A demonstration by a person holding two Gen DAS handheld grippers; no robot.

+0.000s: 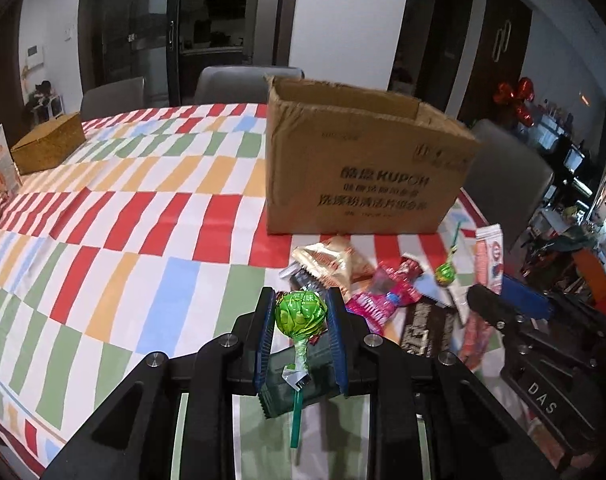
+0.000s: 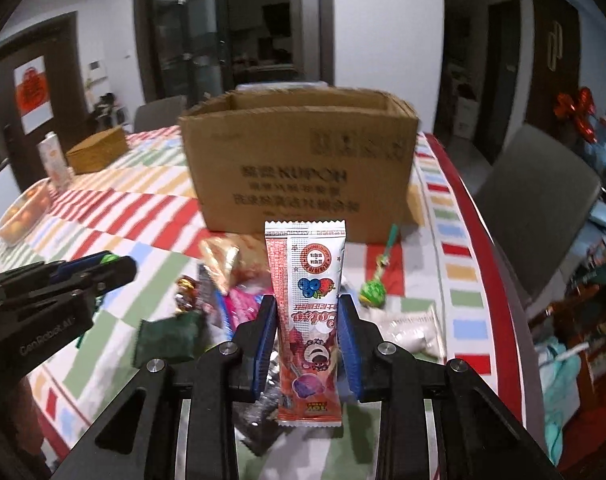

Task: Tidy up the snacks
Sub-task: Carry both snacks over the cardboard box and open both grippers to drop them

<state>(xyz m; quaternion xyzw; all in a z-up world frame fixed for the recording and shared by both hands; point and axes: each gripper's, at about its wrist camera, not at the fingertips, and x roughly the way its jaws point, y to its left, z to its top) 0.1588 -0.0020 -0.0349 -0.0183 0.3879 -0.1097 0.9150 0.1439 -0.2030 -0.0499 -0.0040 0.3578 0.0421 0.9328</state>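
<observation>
My left gripper [image 1: 301, 312] is shut on a green lollipop [image 1: 301, 312], head up, green stick hanging down, held above the table. My right gripper [image 2: 306, 320] is shut on a tall red-and-white snack packet [image 2: 306, 304], upright. An open cardboard box [image 1: 359, 160] stands on the striped tablecloth beyond both; it also shows in the right wrist view [image 2: 299, 164]. Loose snacks lie in front of it: a gold packet [image 1: 331, 260], pink wrappers [image 1: 383, 296], a second green lollipop [image 2: 373, 290], a dark green packet [image 2: 167, 338]. The left gripper shows at the left of the right wrist view [image 2: 115, 266].
A woven brown box [image 1: 47, 146] sits at the table's far left, with a carton [image 2: 55, 160] and a plastic tub of orange food [image 2: 23, 210]. Grey chairs [image 2: 535, 208] stand around the table. The table's red-trimmed right edge [image 2: 483, 264] is close.
</observation>
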